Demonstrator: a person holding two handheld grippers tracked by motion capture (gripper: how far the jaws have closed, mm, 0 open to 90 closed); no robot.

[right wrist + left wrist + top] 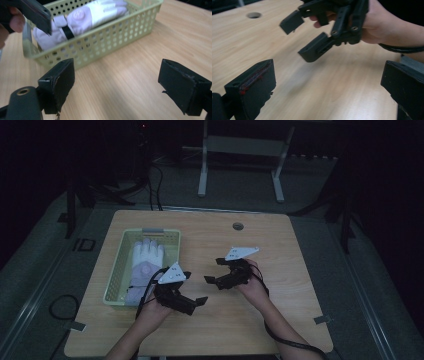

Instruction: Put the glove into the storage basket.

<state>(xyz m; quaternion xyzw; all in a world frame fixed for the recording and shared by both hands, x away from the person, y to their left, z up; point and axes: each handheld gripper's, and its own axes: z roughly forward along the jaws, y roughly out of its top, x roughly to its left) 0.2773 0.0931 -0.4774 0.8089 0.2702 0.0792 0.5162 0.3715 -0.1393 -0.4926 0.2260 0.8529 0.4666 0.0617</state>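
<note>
A pale green perforated basket (pixel 116 270) stands on the left half of the wooden table, with a white and lilac glove (pixel 145 257) lying in it. My left gripper (pixel 195 287) hovers just right of the basket's near corner, open, with nothing between its jaws (pixel 327 87). My right gripper (pixel 213 270) faces it from the table's middle, also open and empty. In the left gripper view, the right gripper (pixel 302 37) hangs above the wood. In the right gripper view, the basket (pixel 105 42) and glove (pixel 95 12) lie beyond my open right gripper (pixel 121 83).
A round cable hole (pixel 238 226) sits near the table's far edge. The bare wooden table (pixel 280 270) spreads to the right of the grippers. A white metal frame (pixel 240 150) stands on the floor behind the table. A cable (pixel 60 305) lies on the floor at left.
</note>
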